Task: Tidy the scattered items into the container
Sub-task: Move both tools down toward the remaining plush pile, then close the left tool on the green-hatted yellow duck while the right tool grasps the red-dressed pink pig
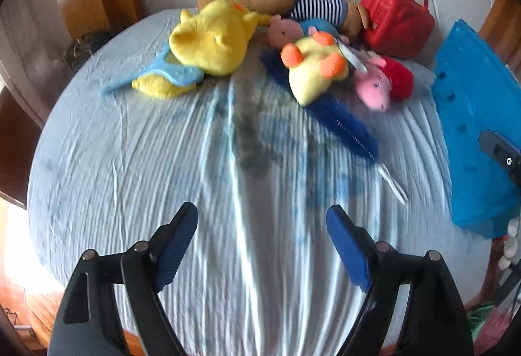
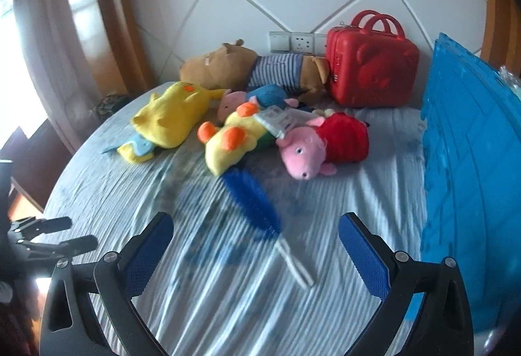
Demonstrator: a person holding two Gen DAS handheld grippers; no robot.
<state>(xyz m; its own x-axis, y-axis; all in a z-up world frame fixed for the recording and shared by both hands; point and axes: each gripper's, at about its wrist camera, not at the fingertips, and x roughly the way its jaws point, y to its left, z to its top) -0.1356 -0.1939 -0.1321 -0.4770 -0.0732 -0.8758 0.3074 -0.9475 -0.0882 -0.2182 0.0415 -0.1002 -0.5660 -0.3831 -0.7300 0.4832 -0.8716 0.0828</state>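
Both grippers, left (image 1: 262, 245) and right (image 2: 255, 253), released at frame bottom; toys (image 2: 224, 141) piled mid-frame on bed (image 1: 162, 177), blue bin (image 2: 469, 186) right edge; approach step, next grasp brush (image 2: 252, 201)

Two handheld grippers are being shown. The left gripper (image 1: 262, 222) is built of glossy black linkage arms joined by round silver screws, with blue ribbed pads (image 1: 177, 253) lining its jaws. The right gripper (image 2: 255, 230) is built identically, with textured blue pads (image 2: 366, 255).

Striped blue bed (image 2: 228, 307), plush toys (image 2: 169, 118), red case (image 2: 374, 76), blue brush (image 2: 250, 199)
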